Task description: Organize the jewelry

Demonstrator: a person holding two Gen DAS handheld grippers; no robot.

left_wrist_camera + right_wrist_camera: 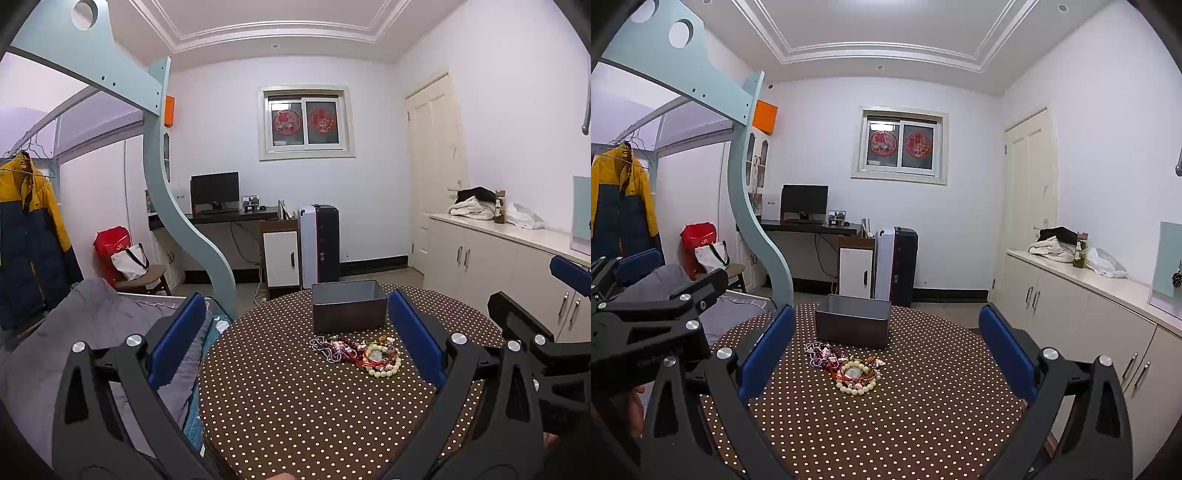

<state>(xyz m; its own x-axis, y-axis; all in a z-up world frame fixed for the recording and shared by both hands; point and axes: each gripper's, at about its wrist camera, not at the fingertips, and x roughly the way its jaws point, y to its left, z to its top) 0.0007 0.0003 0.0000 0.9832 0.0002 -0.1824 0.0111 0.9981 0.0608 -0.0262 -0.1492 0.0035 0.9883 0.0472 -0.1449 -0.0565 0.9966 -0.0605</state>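
A tangled pile of jewelry (356,352) (846,367) lies mid-table: cream bead bracelets (857,380), red cords and purple-pink beads. Behind it stands an open grey box (348,309) (852,325), upright, its inside hidden from here. My left gripper (295,332) hovers open over the near part of the table, nothing between its blue pads. My right gripper (886,339) is open too, level with the pile and short of it. Each gripper shows at the edge of the other's view: the right one (546,332) and the left one (646,325).
The round table (295,413) has a brown cloth with white dots. A bed with grey bedding (92,325) and a curved bunk post (192,236) stand left. White cabinets (1089,332) run along the right wall. A desk, monitor and heater sit at the back.
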